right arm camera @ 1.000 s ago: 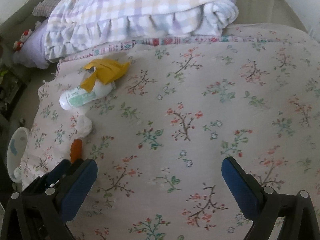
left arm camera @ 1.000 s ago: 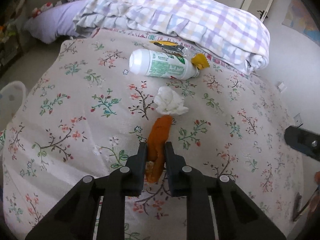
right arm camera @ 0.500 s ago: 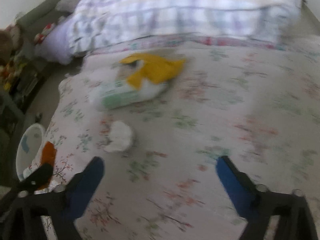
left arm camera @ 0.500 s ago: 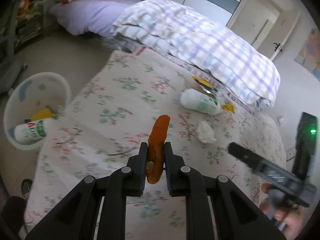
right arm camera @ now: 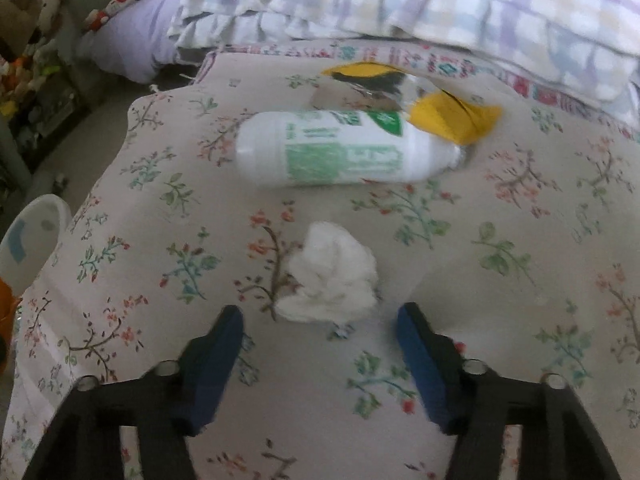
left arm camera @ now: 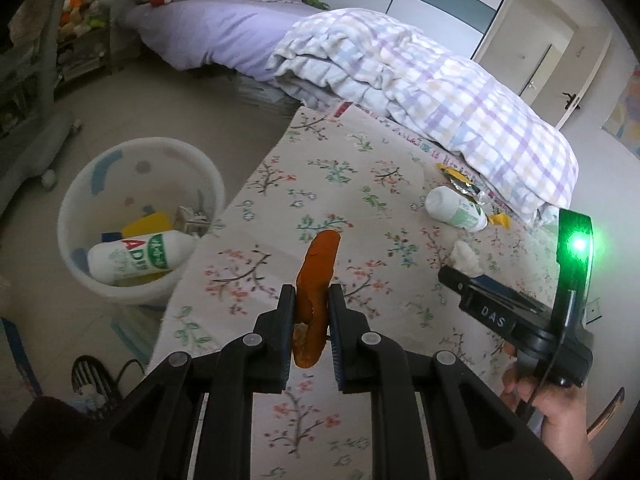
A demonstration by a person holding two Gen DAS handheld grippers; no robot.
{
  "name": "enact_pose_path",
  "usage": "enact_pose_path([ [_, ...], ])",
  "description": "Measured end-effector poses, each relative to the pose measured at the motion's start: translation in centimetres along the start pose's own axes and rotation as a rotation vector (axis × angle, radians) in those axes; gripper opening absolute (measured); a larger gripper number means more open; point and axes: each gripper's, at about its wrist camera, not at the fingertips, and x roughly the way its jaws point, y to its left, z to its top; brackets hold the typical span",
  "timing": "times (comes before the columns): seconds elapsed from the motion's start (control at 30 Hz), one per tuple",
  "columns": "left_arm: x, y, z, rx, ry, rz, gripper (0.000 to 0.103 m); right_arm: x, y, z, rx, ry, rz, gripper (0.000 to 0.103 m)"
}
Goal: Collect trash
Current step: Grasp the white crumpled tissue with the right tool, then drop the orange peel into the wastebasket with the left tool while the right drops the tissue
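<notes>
Left gripper (left arm camera: 312, 308) angled down above bed (left arm camera: 360, 168), jaws clenched on peel (left arm camera: 316, 276). Right gripper (right arm camera: 320, 344) angled down; jaws half-wide, just been closing, tissue (right arm camera: 330, 276) ahead, untouched.

Bed with floral sheet (right arm camera: 500, 320) is carrying a white bottle (right arm camera: 340, 152) lying on its side; crumpled tissue (right arm camera: 332, 280) sitting just in front of it, yellow wrapper (right arm camera: 452, 120) behind it, folded plaid quilt (right arm camera: 440, 4) beyond that.
</notes>
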Motion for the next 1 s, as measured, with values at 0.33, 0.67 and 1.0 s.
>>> enact_pose_path([
  [0.33, -0.9, 2.3, 0.0, -0.009, -0.007, 0.018, 0.016, 0.3, 2.5, 0.2, -0.124, -0.006, -0.003, 0.016],
  [0.67, -2.0, 4.7, 0.1, -0.043, -0.017, 0.022, 0.016, -1.6, 3.4, 0.1, -0.110, -0.033, 0.070, 0.015],
  [1.0, -2.9, 6.8, 1.7, -0.076, -0.063, 0.033, 0.016, -4.0, 4.9, 0.6, -0.095, -0.072, 0.178, 0.015],
])
